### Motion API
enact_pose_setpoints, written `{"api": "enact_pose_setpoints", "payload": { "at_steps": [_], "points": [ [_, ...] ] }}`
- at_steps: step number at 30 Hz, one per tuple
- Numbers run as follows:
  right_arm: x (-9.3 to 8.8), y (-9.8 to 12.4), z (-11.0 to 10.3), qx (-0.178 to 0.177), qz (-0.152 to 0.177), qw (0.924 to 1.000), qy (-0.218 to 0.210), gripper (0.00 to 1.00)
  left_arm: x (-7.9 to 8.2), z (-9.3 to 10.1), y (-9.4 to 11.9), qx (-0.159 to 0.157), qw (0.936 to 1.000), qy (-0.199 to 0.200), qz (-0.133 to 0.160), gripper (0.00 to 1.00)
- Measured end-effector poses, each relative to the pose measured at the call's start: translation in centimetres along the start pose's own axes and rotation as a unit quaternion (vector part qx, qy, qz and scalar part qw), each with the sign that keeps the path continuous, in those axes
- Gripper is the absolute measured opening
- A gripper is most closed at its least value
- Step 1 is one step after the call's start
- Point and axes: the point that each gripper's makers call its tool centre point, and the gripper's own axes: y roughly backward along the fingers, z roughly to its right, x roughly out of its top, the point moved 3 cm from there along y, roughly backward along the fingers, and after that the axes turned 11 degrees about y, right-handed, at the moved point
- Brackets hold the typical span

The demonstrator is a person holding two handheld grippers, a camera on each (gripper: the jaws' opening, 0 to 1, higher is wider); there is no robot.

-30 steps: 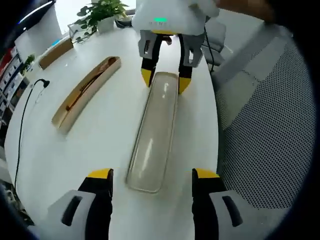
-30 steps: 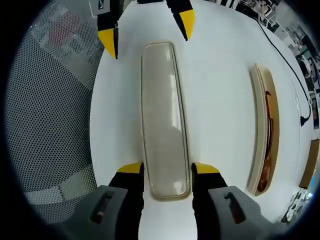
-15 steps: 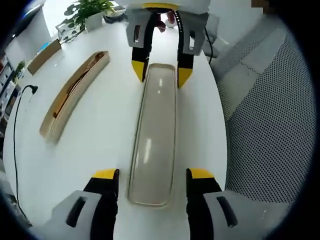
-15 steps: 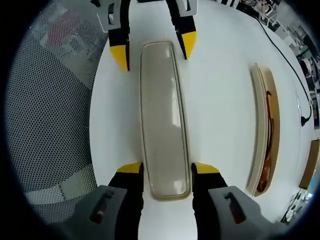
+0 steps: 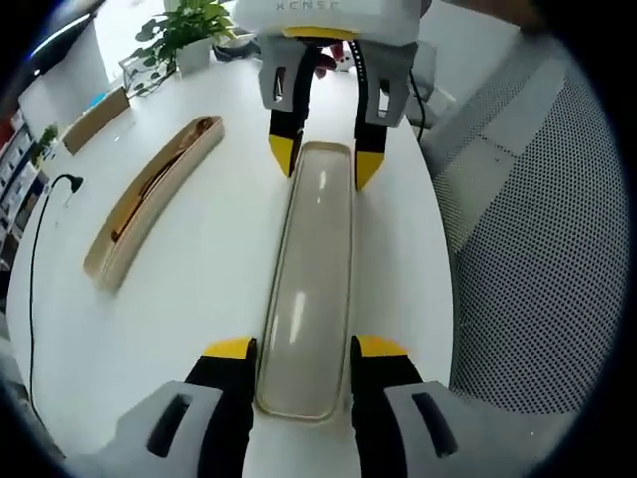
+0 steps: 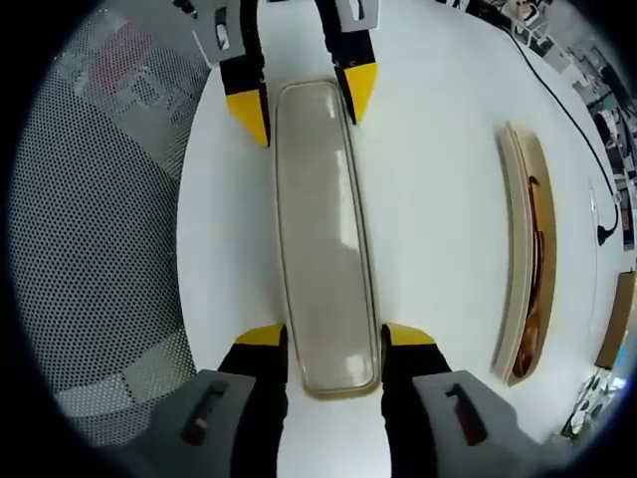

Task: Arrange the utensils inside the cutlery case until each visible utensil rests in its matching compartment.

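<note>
- Left gripper view: the see-through lid (image 5: 309, 299) of the cutlery case lies flat on the white table (image 5: 199, 279), near the edge by the mesh chair (image 5: 537, 259).
- My left gripper (image 5: 301, 351) has its two jaws on either side of the near end of the lid. They look very close to it or just touching; I can't tell if they squeeze yet.
- The right gripper (image 5: 323, 164) is at the far end, one jaw on each side of the lid.
- The case tray (image 5: 149, 204) lies well apart to the left, with brown utensils (image 5: 159, 179) inside. A plant (image 5: 194, 25) stands at the far end.
- Right gripper view: my right gripper (image 6: 331, 339) sits around its end of the lid (image 6: 318, 229), jaws right against the sides. The left gripper (image 6: 302, 98) hugs the other end. The tray (image 6: 528, 249) lies off to the right.
- I think the lid is light, stiff, smooth plastic. It could slip, so holding both short ends by the side edges feels best.
- Since half a second ago, my left jaws have come closer together around the lid, and they were wider still a second ago. The right gripper looks the same.
</note>
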Motion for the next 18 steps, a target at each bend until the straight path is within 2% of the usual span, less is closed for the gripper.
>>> {"api": "enact_pose_setpoints", "payload": {
  "at_steps": [7, 18],
  "points": [
    [-0.06, 0.01, 0.03, -0.001, 0.007, 1.0000, 0.001, 0.35, 0.02, -0.05, 0.00, 0.000, 1.0000, 0.004, -0.002, 0.38],
    [-0.01, -0.04, 0.06, 0.002, -0.001, 1.0000, 0.002, 0.35, 0.04, -0.08, 0.01, 0.003, 0.9999, 0.011, -0.010, 0.38]
  ]
}}
